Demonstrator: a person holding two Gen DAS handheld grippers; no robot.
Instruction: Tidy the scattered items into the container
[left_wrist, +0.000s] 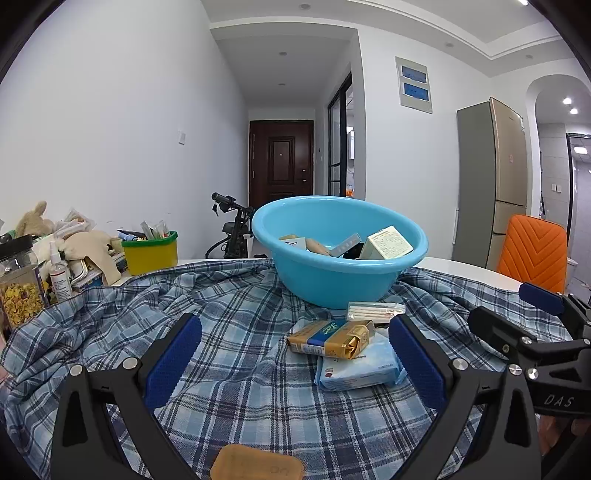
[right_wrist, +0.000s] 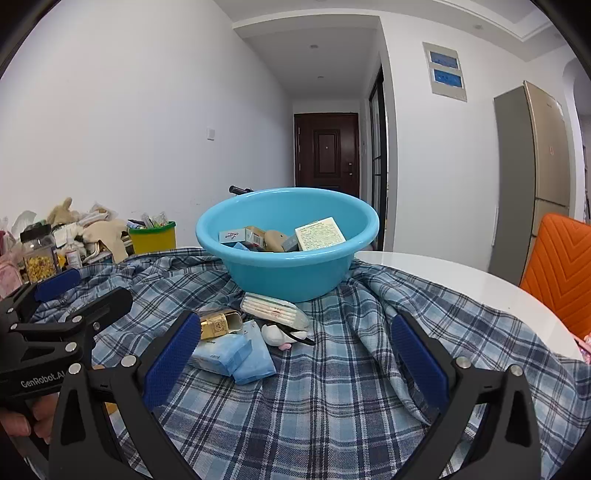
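Observation:
A blue plastic basin (left_wrist: 325, 280) (right_wrist: 288, 273) stands on a plaid cloth and holds several small boxes. In front of it lie a gold packet (left_wrist: 332, 338) (right_wrist: 218, 325), blue tissue packs (left_wrist: 358, 369) (right_wrist: 236, 356), a pack of cotton swabs (left_wrist: 375, 311) (right_wrist: 275, 308) and a small white toy (right_wrist: 282, 334). A tan flat item (left_wrist: 255, 463) lies at the near edge. My left gripper (left_wrist: 295, 365) is open and empty, just short of the packets. My right gripper (right_wrist: 295, 362) is open and empty, to the right of the pile.
The plaid cloth (left_wrist: 229, 295) (right_wrist: 369, 369) covers a white round table (right_wrist: 461, 273). A yellow-green bin (left_wrist: 149, 253), plush toys, a spray bottle (left_wrist: 60, 273) and a jar (left_wrist: 18, 291) crowd the left side. An orange chair (left_wrist: 532, 251) stands at right.

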